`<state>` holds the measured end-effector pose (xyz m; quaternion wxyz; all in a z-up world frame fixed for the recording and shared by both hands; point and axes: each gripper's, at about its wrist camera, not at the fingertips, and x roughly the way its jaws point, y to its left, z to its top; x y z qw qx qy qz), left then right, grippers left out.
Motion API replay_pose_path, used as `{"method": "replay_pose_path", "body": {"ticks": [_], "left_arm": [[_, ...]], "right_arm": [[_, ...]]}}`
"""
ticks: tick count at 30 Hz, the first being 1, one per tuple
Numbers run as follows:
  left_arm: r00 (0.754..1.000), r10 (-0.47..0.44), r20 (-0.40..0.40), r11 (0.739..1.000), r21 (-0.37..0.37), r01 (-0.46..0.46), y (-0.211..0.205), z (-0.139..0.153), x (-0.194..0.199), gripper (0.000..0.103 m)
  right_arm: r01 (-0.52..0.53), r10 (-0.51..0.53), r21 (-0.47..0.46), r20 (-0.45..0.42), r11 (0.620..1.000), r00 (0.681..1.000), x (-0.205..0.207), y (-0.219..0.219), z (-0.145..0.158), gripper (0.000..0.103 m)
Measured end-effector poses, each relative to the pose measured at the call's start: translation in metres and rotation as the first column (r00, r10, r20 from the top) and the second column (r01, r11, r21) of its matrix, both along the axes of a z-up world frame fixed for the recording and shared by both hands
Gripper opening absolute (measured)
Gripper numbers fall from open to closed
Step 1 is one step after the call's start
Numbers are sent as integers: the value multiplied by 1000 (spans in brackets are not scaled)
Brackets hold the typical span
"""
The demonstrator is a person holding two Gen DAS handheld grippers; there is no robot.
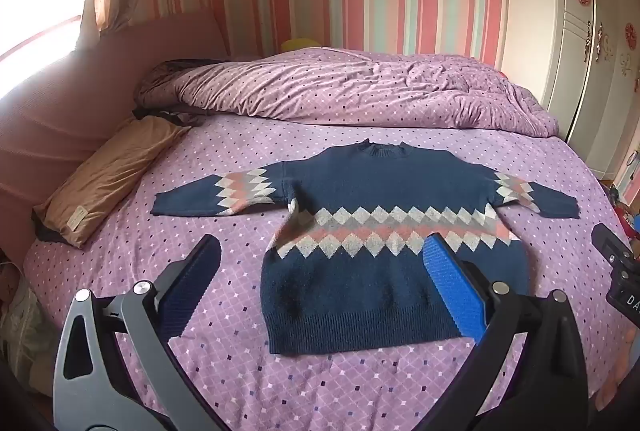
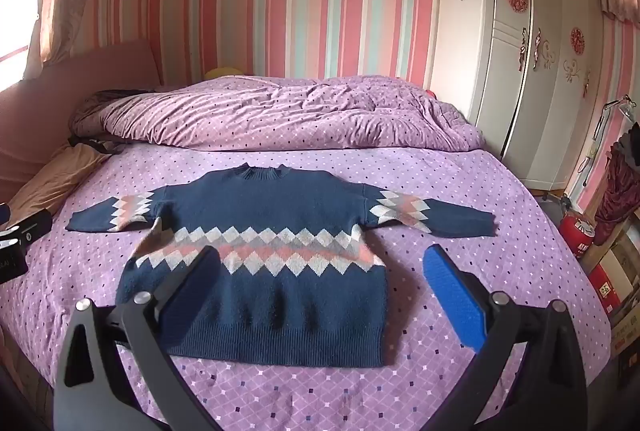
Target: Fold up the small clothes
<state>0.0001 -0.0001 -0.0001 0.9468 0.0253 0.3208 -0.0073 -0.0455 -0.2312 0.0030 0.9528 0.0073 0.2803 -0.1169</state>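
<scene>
A small navy knitted sweater (image 1: 372, 191) with a band of white, grey and pink diamonds lies flat on the purple bedsheet (image 1: 200, 159), neck away from me, both sleeves spread out sideways. In the right wrist view the same sweater (image 2: 260, 199) lies ahead and a little left. My left gripper (image 1: 324, 247) hovers open above the sweater's lower left part, nothing between its blue pads. My right gripper (image 2: 322, 257) hovers open over the sweater's lower right part, also holding nothing. The other gripper's black body shows at each view's edge.
A rumpled purple quilt (image 1: 360, 91) lies across the far side of the bed. A tan pillow (image 1: 104, 179) rests at the left by the pink headboard. A white wardrobe (image 2: 520, 71) stands at the right, with boxes and a red extinguisher (image 2: 576, 231) on the floor beside it.
</scene>
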Motion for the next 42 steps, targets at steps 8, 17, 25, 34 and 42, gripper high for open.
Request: {"method": "replay_pose_path", "body": {"ticks": [8,17,25,34,42], "left_arm": [[1000,1,6,1000,2,-1,-2,1,-1,100],[1000,2,10,1000,2,-2,-1,2,0,100],[1000,3,11,1000,6,-3,1,2,2,100],[1000,2,14,1000,3,-2,1,2,1,100],[1000,1,15,1000,4,-1,1,2,1,100]], "right_arm": [[-1,1,-1,3,1000,1000,1,1,1,102],[2,-2,4,-2,1000,1000,0,1,0,102],[1,-1,4,-3,1000,1000,1,0,1,102],[1,-1,1,-1,1000,1000,-1,1,0,102],[-1,1,3,0,1000,1000,0,0,3,102]]}}
